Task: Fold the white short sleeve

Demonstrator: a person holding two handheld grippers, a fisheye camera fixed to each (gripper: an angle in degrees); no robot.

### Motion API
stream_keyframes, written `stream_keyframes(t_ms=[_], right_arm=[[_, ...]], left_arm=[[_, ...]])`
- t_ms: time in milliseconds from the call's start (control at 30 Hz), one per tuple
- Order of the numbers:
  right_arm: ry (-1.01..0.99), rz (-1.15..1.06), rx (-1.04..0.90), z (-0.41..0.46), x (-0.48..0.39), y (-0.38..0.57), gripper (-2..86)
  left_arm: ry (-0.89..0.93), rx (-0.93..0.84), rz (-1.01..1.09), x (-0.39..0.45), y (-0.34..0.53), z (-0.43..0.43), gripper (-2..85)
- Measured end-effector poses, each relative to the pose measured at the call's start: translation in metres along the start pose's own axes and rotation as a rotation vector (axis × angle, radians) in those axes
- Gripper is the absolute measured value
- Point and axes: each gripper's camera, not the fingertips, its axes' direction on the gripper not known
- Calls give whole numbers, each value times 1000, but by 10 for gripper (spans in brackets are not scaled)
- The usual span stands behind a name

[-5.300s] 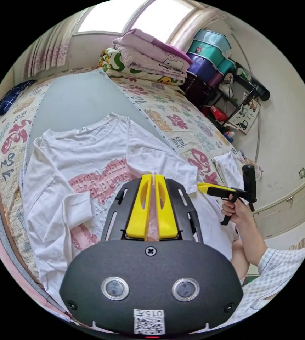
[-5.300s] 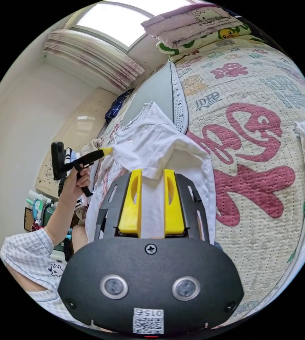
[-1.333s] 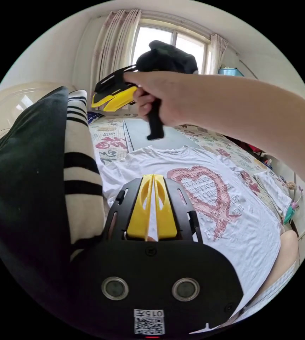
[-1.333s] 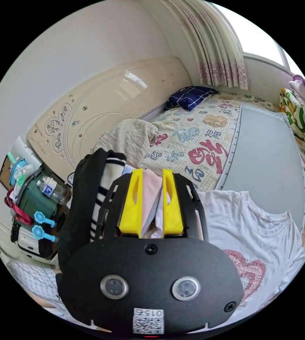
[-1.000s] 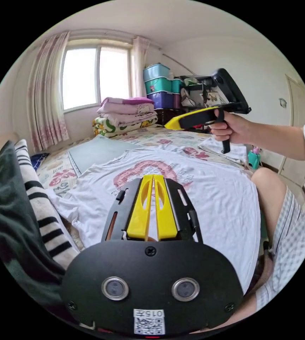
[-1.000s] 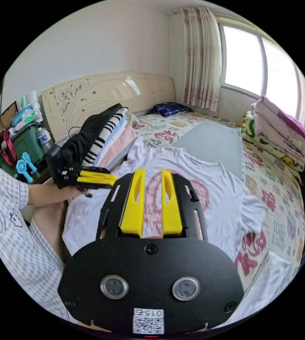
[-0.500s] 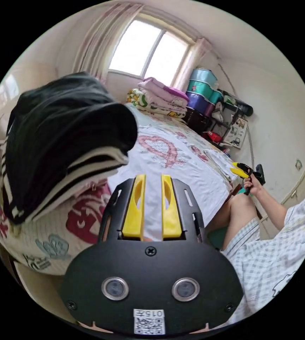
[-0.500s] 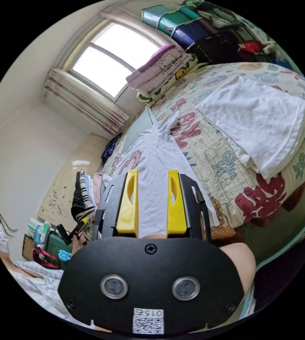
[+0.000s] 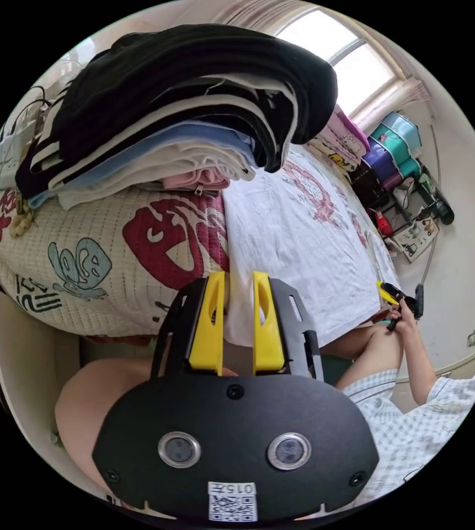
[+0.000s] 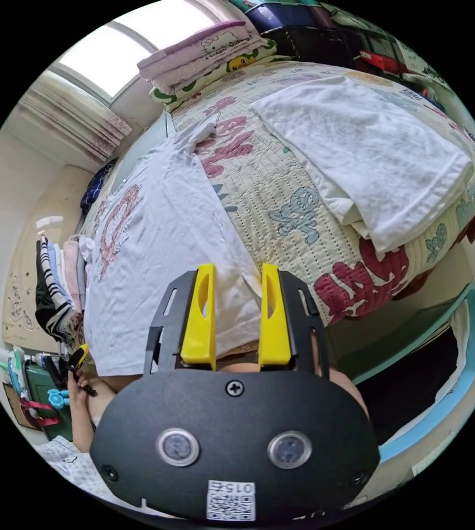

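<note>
White short sleeve shirt (image 10: 160, 232) lies flat on my quilted bed (image 10: 281, 221), hem hanging off the edge. Left gripper (image 9: 237, 287) and right gripper (image 10: 238, 281) both have jaws apart at the hem corners, gripping nothing. Folded clothes stack (image 9: 154, 121) beside it.

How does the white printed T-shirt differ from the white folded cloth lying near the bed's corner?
The T-shirt is spread out flat in one layer; the folded cloth is doubled into a compact rectangle. The T-shirt carries a pink print, while the folded cloth looks plain. The T-shirt's hem hangs over the bed edge in front of both open hand-held grippers; the folded cloth lies apart from them. Both are white and rest on the patterned quilt.
</note>
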Motion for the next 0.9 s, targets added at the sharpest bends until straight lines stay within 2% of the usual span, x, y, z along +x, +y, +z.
stream_keyframes(t_ms=[300, 567, 700, 900], right_arm=[[53, -27, -18, -41, -17, 12, 88], [40, -54, -10, -83, -29, 31, 39], [-37, -15, 14, -110, -25, 41, 29], [121, -98, -52, -108, -61, 50, 37]], left_arm=[[-195, 27, 115, 49, 13, -16, 60], [-154, 39, 107, 55, 16, -44, 13], [-139, 71, 96, 57, 19, -65, 4], [-183, -3, 122, 70, 6, -49, -2]])
